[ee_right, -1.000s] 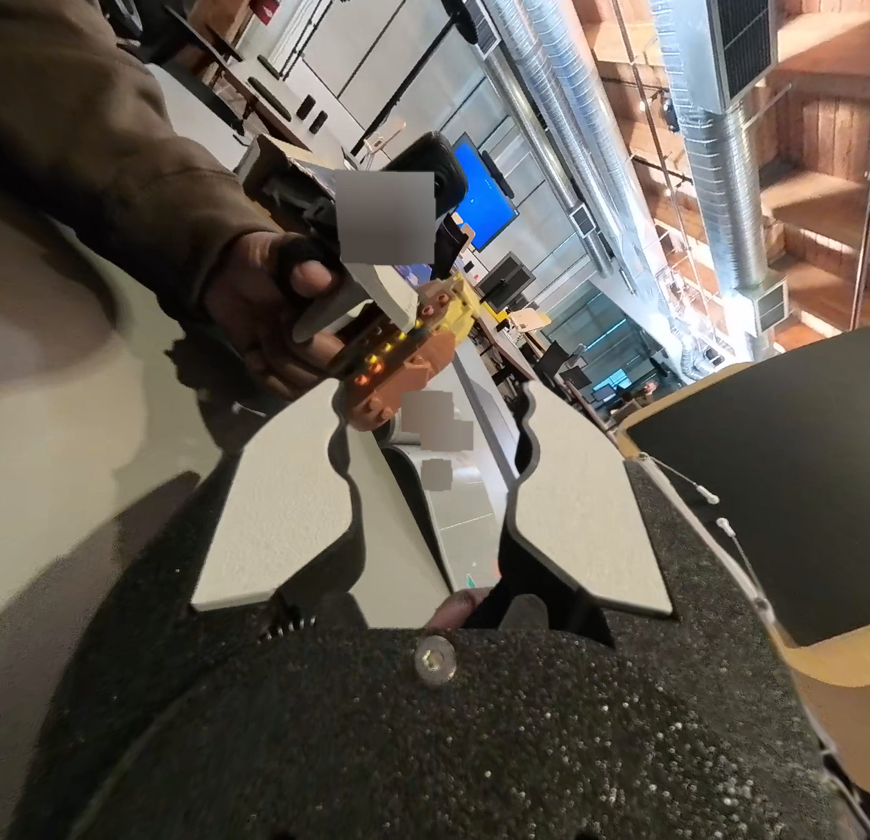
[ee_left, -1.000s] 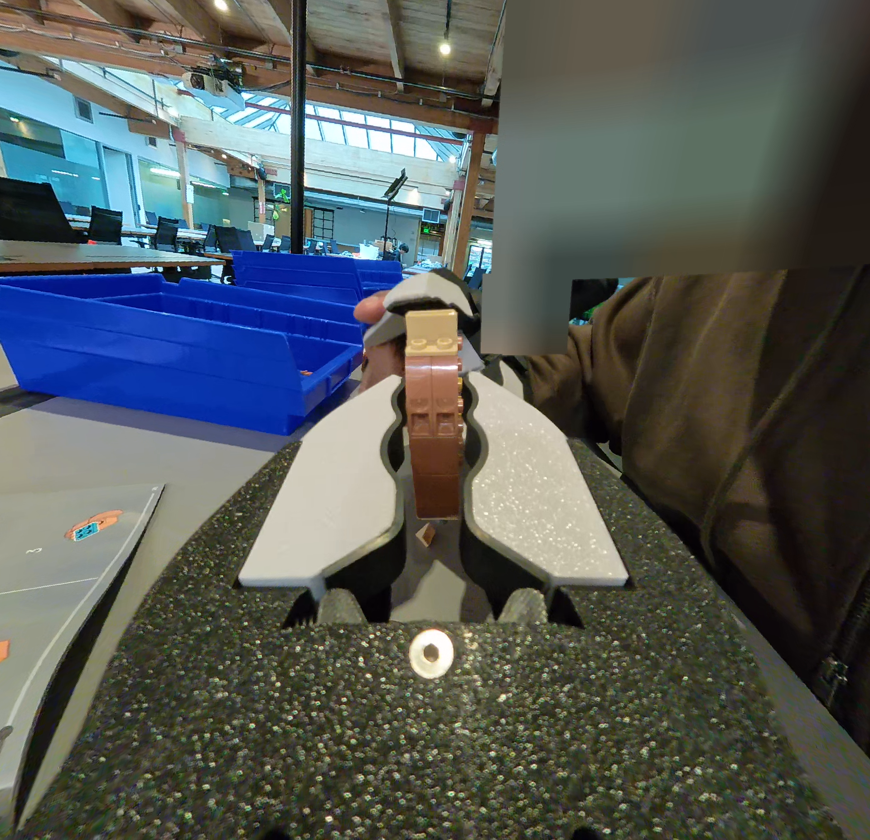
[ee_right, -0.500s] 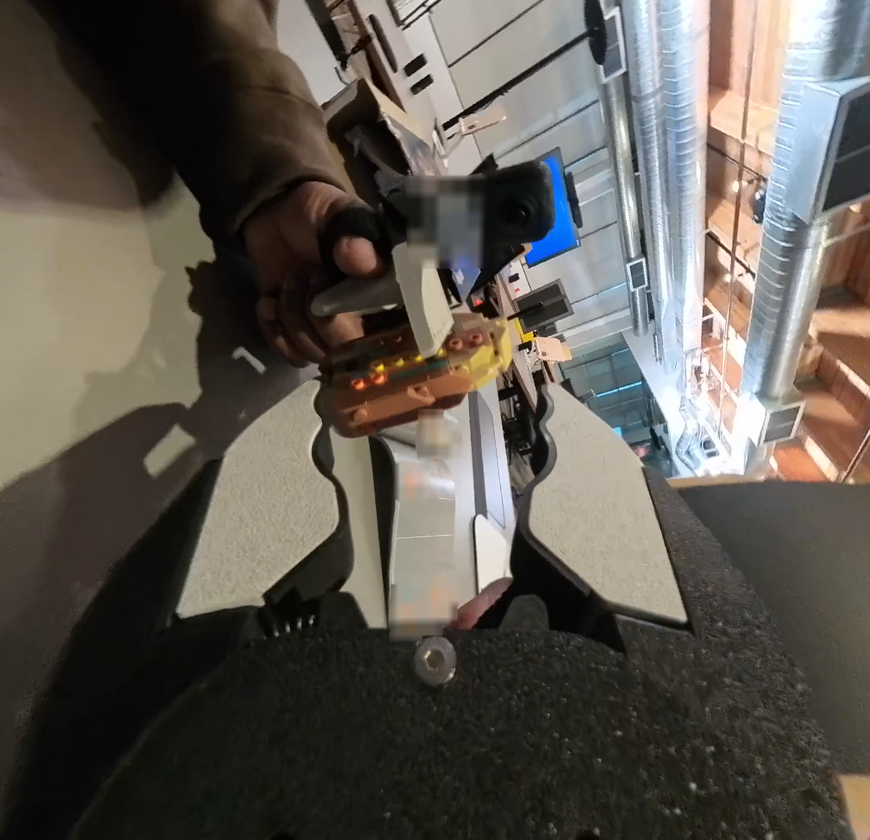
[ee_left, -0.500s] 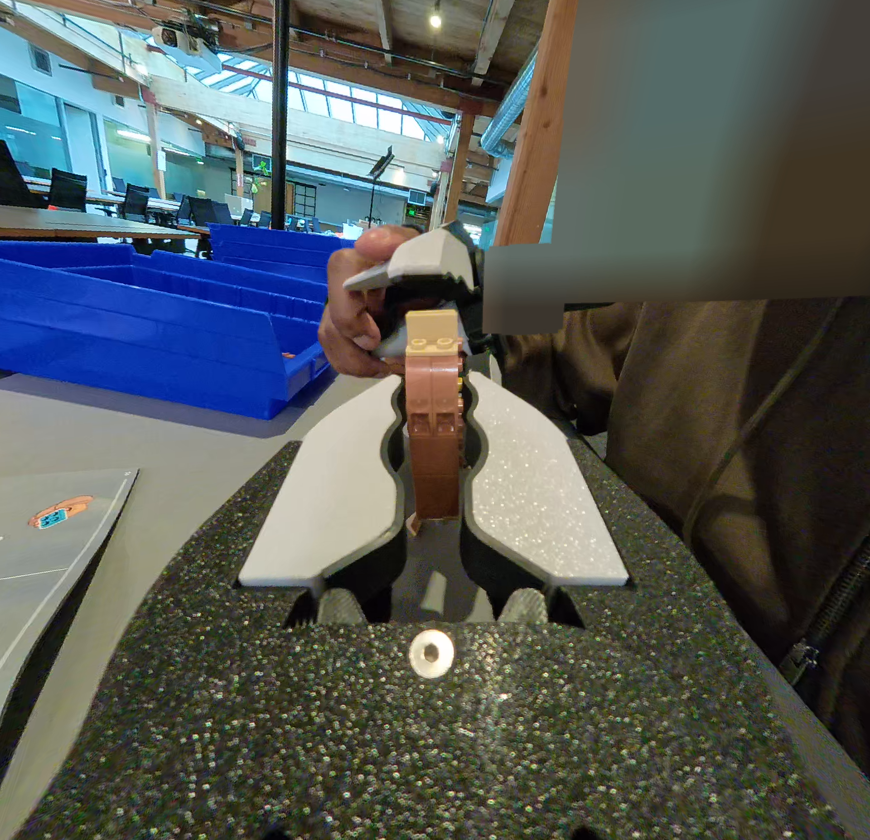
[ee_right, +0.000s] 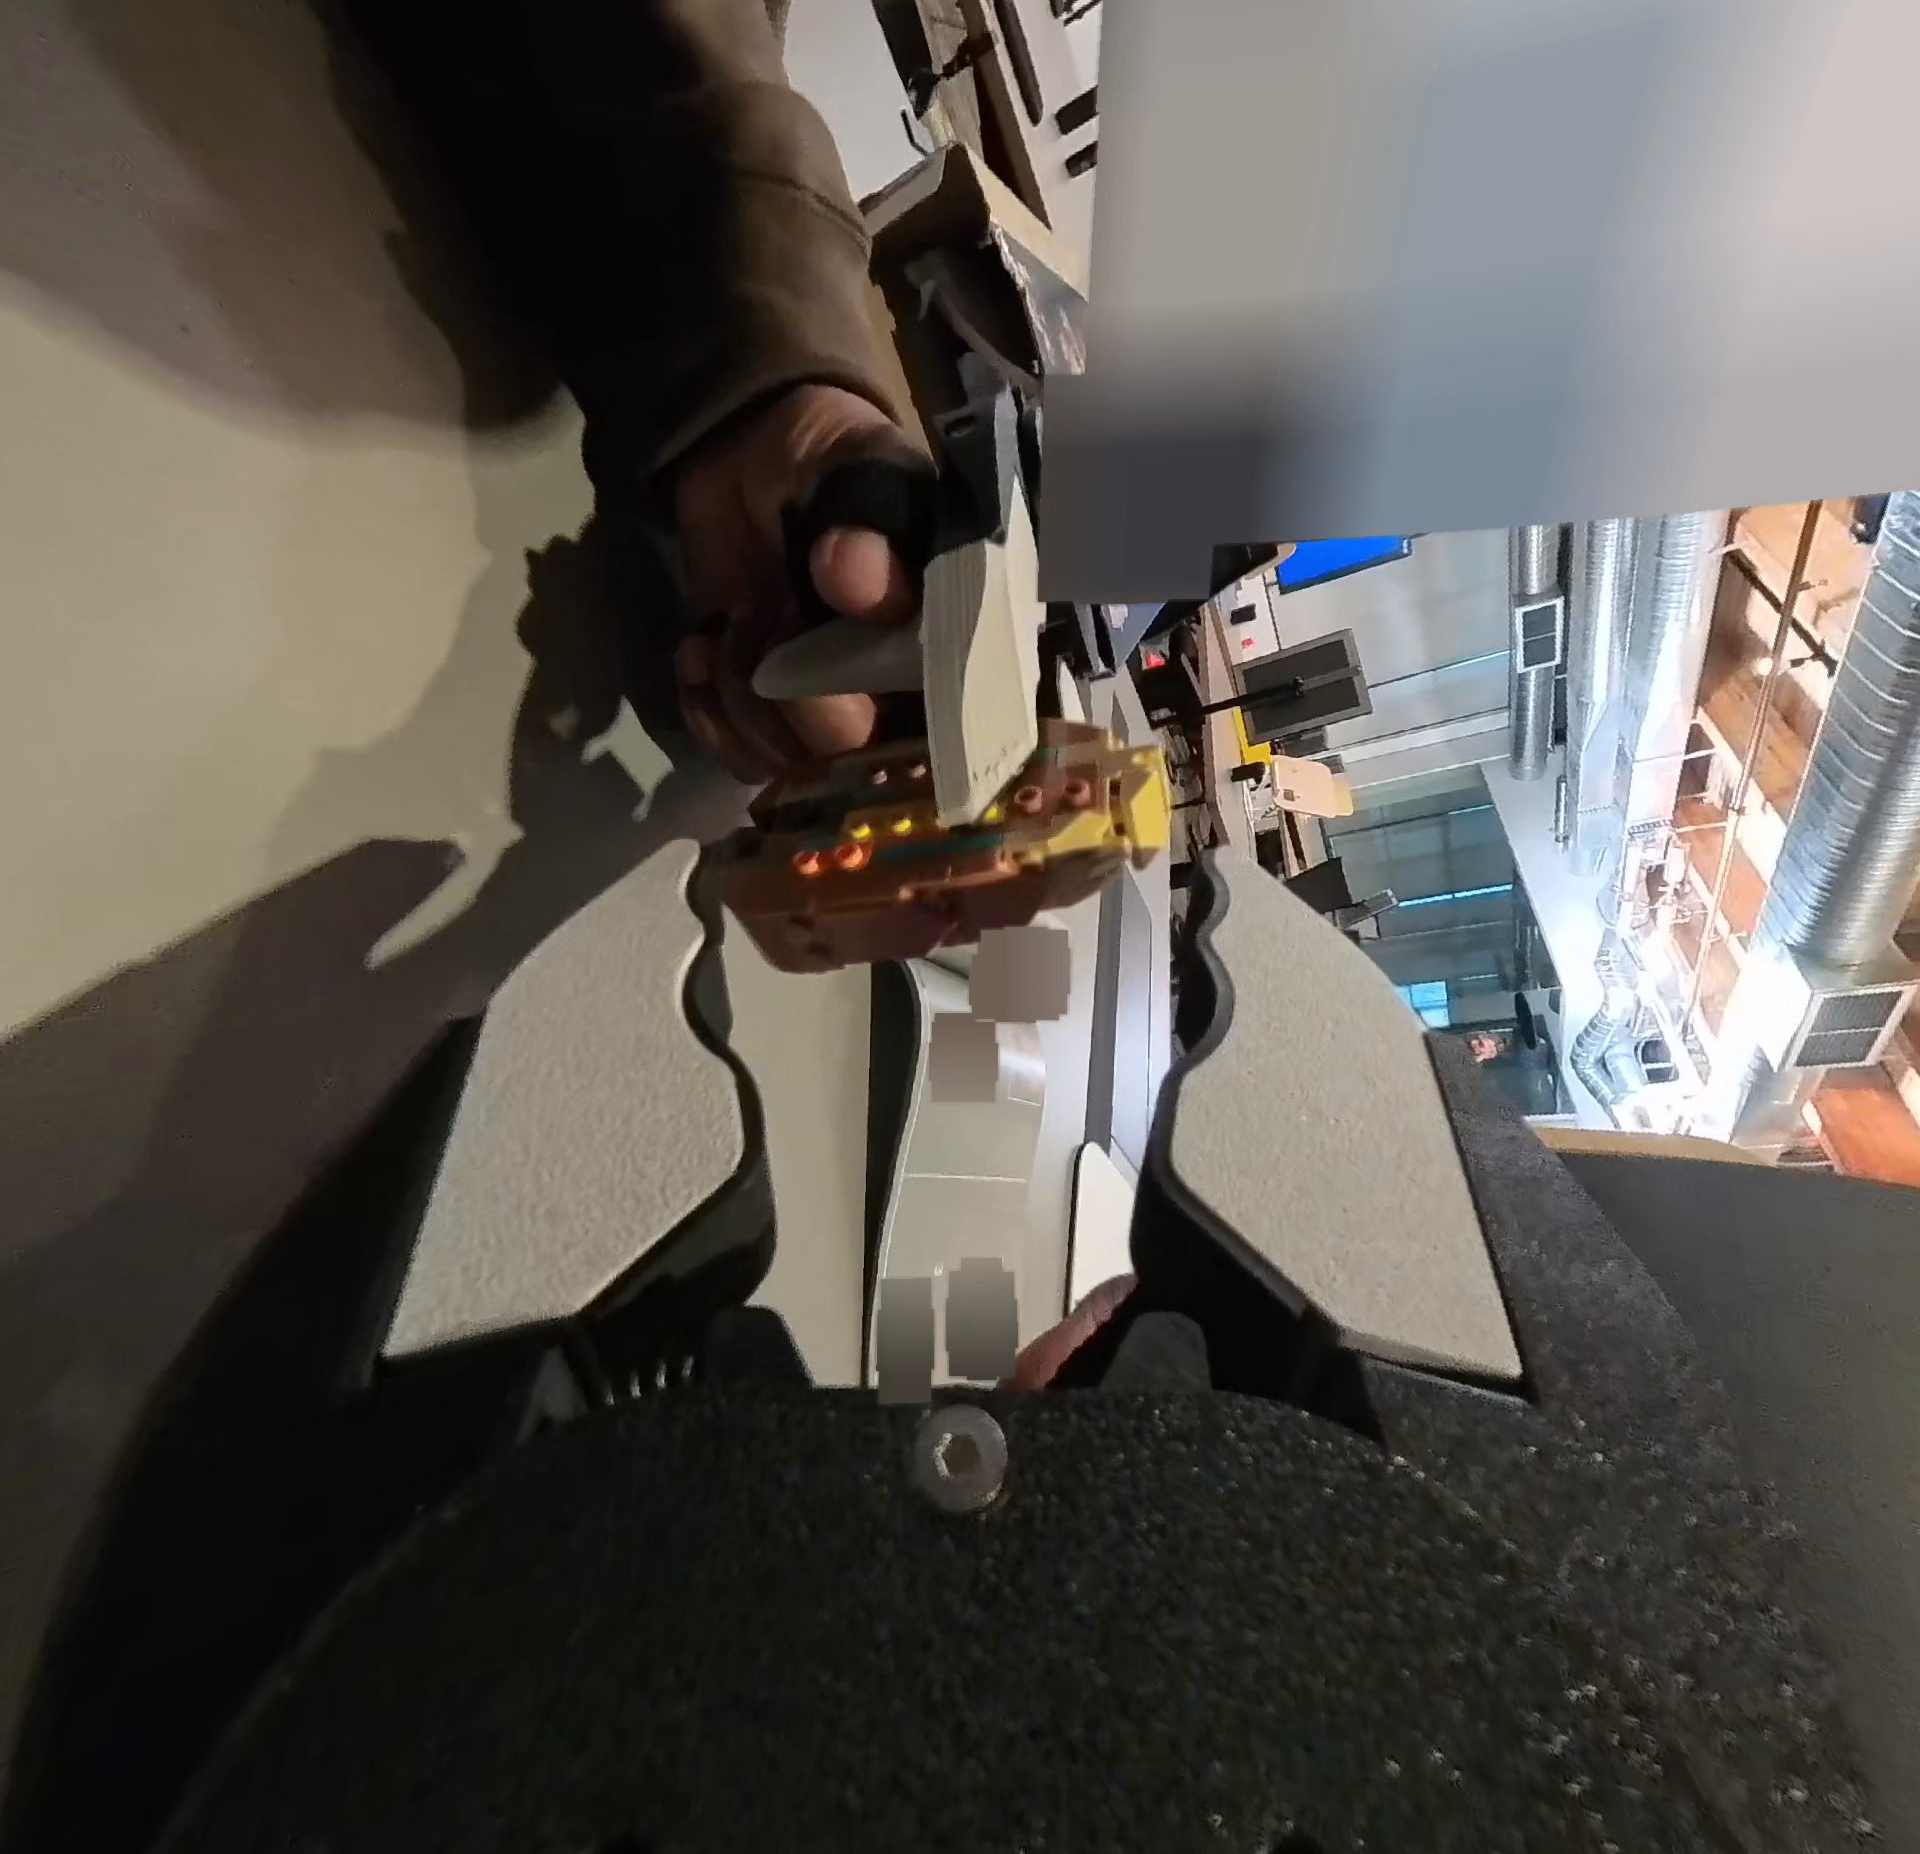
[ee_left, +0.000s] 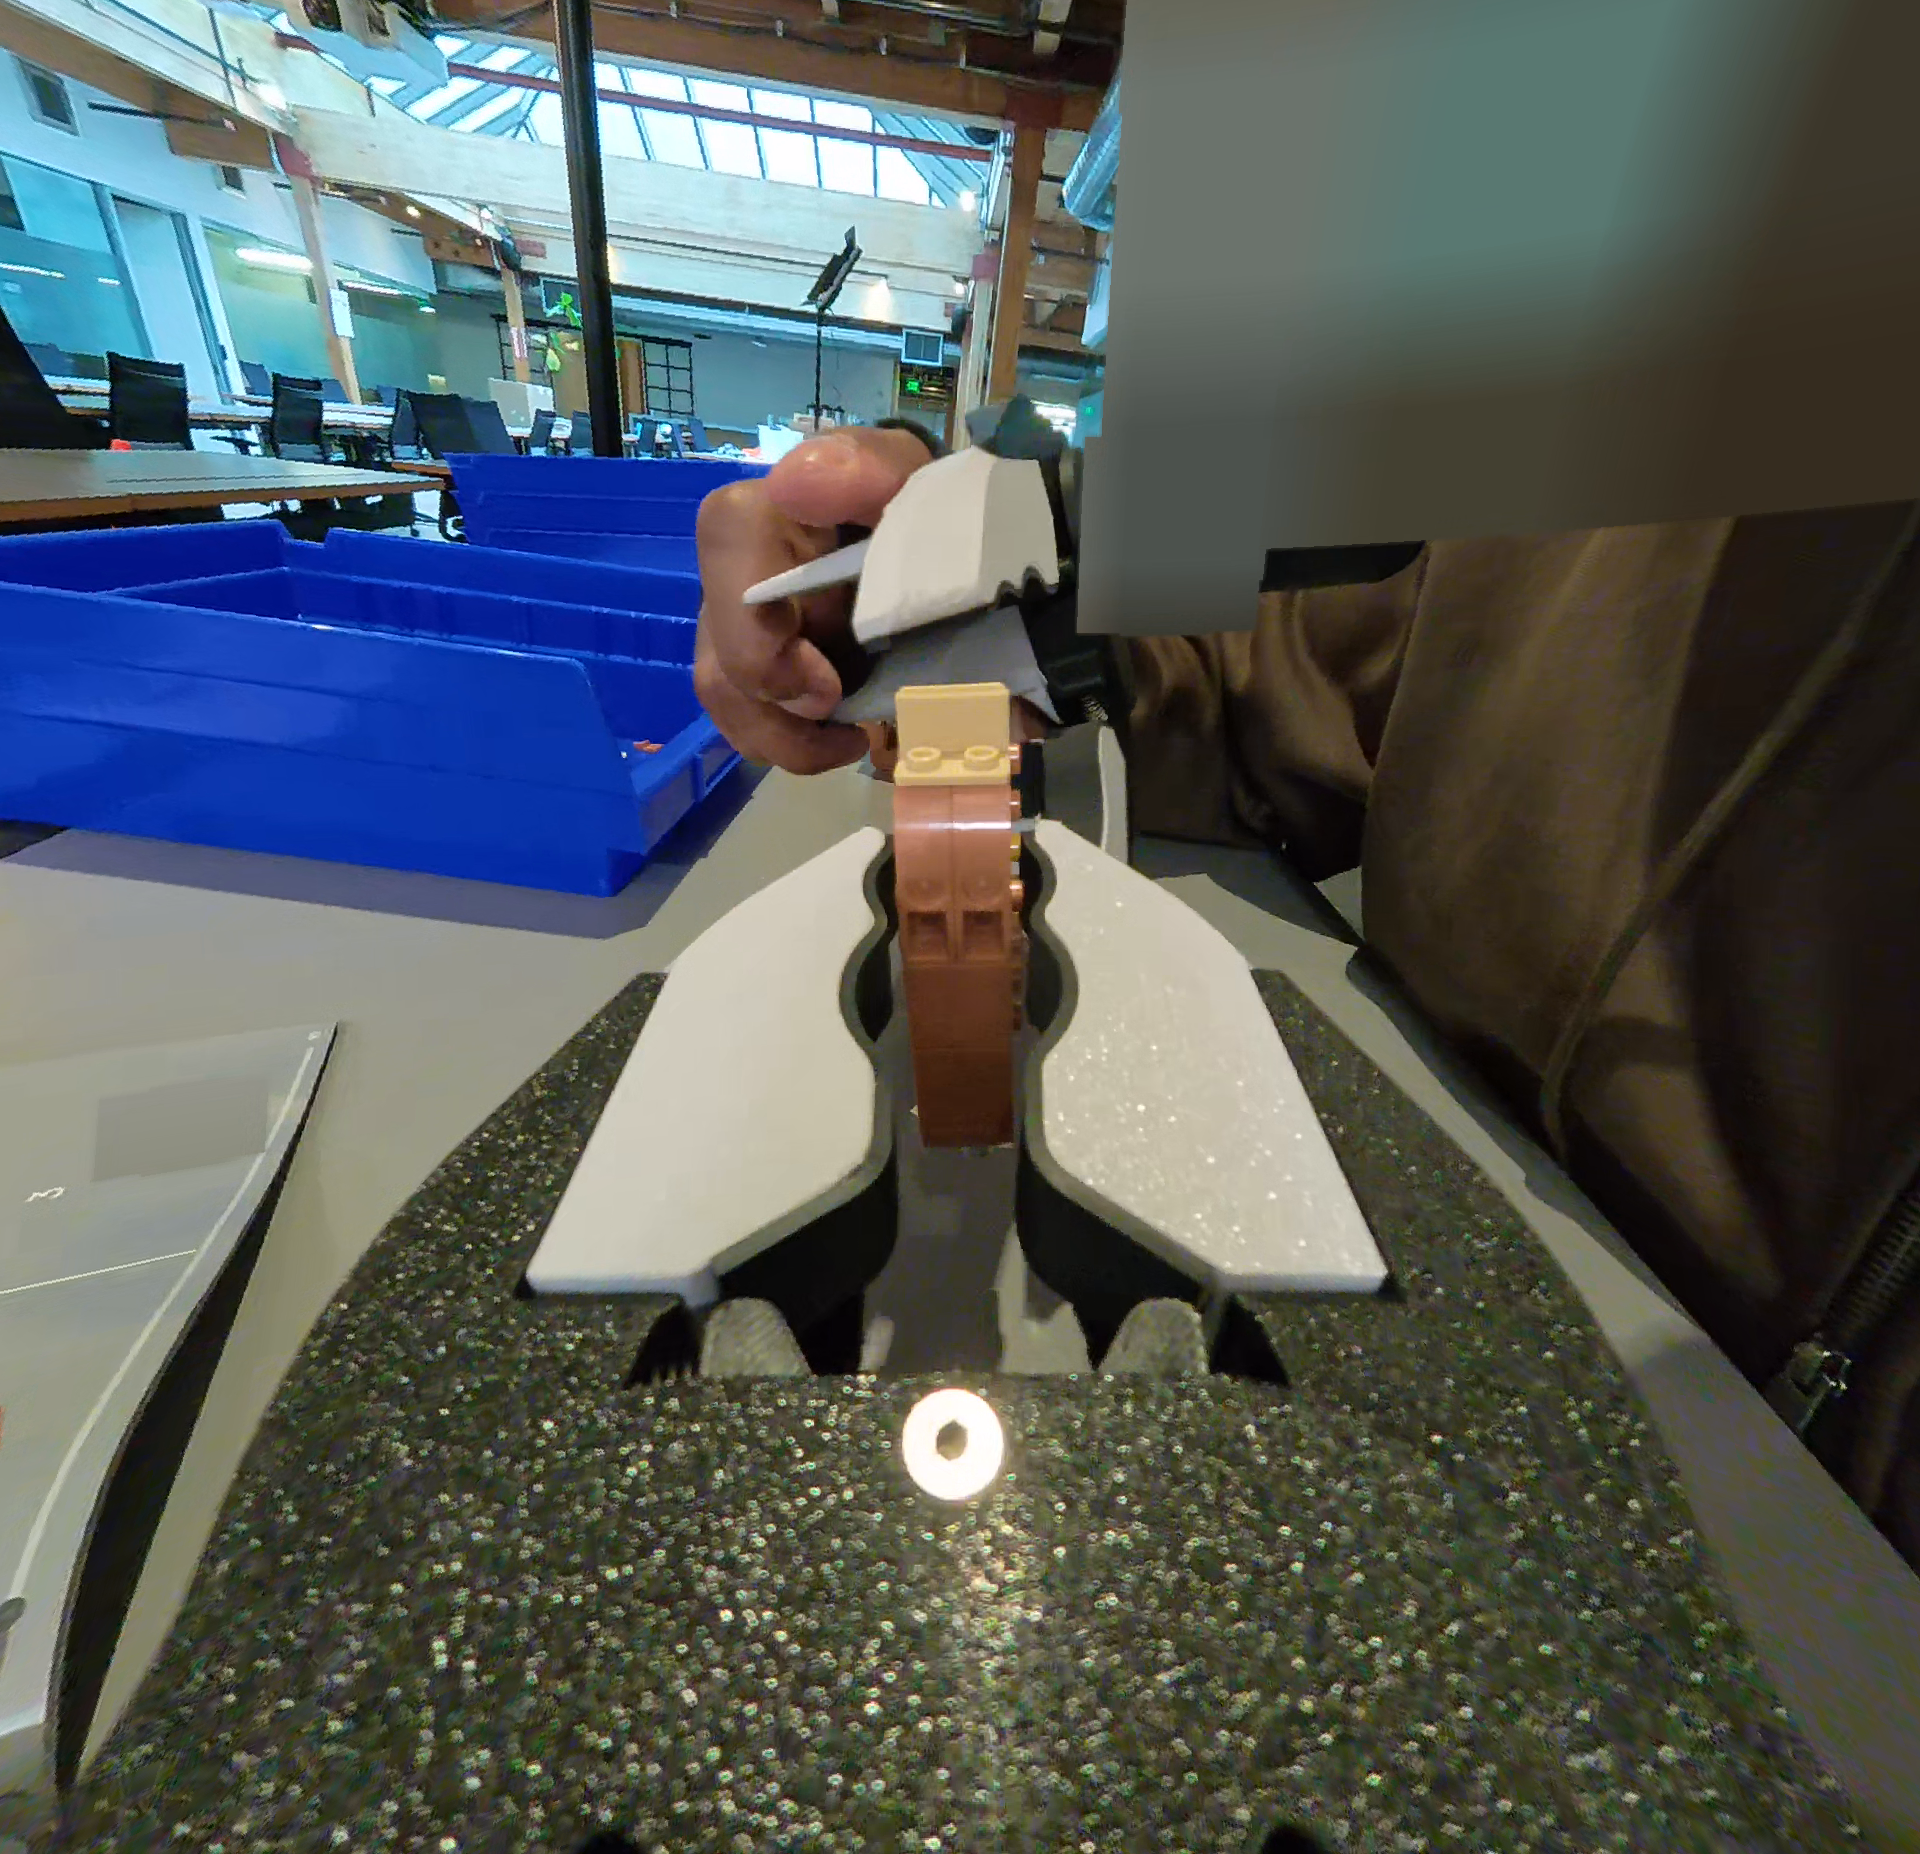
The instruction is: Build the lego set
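Brown lego build (ee_left: 958,973) between left gripper (ee_left: 956,848) fingers

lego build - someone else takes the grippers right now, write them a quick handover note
Left gripper: shut on the brown lego assembly, held upright above the grey table; a tan piece sits on top.
Right gripper: open, empty, turned sideways, its fingers close to the assembly.
Instruction booklet lies on the table to the left, blue bins behind it.
Done: a multi-layer section is built.
Left: cannot tell how many pieces remain; check the booklet.
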Demonstrator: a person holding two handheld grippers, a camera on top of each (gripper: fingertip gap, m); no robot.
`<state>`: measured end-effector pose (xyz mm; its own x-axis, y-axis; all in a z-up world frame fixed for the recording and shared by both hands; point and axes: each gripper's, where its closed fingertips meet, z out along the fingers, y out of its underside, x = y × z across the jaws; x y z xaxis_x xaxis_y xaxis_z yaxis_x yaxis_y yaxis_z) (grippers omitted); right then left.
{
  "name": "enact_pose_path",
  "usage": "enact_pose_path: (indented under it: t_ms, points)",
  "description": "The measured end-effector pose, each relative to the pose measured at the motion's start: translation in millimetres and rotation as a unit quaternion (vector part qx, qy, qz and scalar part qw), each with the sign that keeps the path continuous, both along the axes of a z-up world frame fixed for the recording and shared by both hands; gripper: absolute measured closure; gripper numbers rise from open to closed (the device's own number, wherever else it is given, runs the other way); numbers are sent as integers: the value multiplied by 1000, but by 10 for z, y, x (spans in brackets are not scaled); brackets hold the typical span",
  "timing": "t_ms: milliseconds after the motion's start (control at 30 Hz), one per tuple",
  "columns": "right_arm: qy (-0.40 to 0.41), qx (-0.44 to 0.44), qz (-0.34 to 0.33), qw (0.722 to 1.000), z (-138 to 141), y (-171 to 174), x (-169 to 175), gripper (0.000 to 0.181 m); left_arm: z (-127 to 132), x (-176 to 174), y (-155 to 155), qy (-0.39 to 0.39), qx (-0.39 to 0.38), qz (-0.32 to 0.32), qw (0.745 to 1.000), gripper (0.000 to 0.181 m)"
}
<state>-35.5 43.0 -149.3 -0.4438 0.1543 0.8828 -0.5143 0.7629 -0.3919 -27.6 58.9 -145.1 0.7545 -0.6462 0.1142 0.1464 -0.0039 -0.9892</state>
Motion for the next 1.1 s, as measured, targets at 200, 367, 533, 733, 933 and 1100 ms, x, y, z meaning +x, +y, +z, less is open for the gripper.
enact_pose_path:
  t_ms: [200, 367, 533, 733, 933, 1100]
  points:
    - [11, -2, 6, 1000, 62, -63, 33, 97, -4, -6, 1, 3, 0, 2, 1000, 159]
    - [1, 6, 4, 1000, 16, -82, 19, 99, -27, 20, 2, 11, -3, -2, 1000, 159]
    - [-11, 12, 2, 1000, -39, -77, 22, 103, -48, 24, 6, 18, -6, -1, 1000, 159]
    - [-9, 12, 0, 1000, -32, -72, 20, 106, -43, 24, 3, 15, -5, -2, 1000, 160]
    - [-6, 12, -1, 1000, -30, -67, 18, 107, -45, 27, 3, 18, -4, -2, 1000, 160]
    - [-1, 10, 0, 1000, -18, -74, 23, 108, -40, 26, 1, 18, -2, -1, 1000, 160]
